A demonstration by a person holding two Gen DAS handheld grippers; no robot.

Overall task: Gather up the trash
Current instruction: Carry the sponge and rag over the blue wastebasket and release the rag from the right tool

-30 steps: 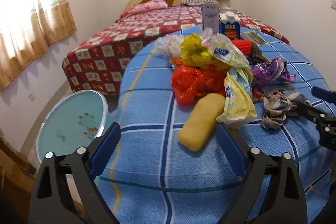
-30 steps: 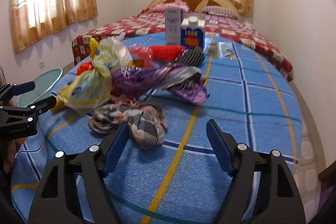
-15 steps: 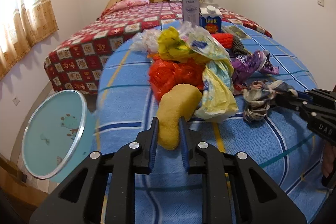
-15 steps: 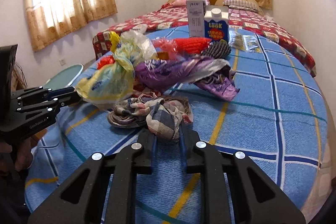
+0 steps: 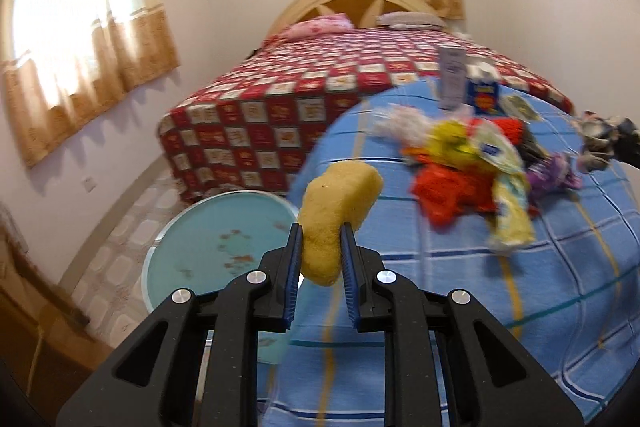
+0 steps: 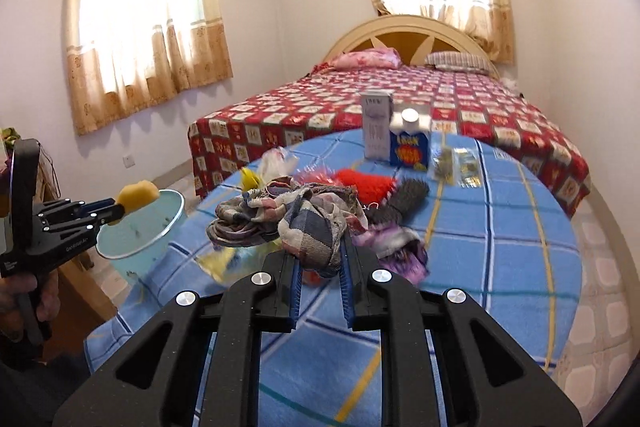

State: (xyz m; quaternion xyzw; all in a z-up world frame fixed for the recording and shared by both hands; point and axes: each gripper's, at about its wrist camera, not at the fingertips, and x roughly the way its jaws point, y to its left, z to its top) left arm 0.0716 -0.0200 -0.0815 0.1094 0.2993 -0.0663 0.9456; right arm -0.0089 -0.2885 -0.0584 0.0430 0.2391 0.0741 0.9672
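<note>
My left gripper (image 5: 320,239) is shut on a yellow sponge (image 5: 336,199), held in the air over the left edge of the blue checked table (image 5: 460,287). In the right wrist view that left gripper (image 6: 116,211) and the yellow sponge (image 6: 138,194) show at far left. My right gripper (image 6: 318,251) is shut on a crumpled plaid rag (image 6: 296,219), lifted off the table; the plaid rag (image 5: 600,139) also shows at the right edge of the left wrist view. A pile of plastic bags and wrappers (image 5: 472,167) lies on the table.
A round turquoise bin (image 5: 224,243) stands on the floor left of the table. Two cartons (image 6: 396,143) stand at the table's far edge. A bed with a red checked cover (image 6: 400,103) lies behind. A person's hand (image 6: 24,299) holds the left gripper's handle.
Both grippers went from open to shut, the left on the sponge and the right on the rag. Both then rose off the table, the left one swinging toward the bin.
</note>
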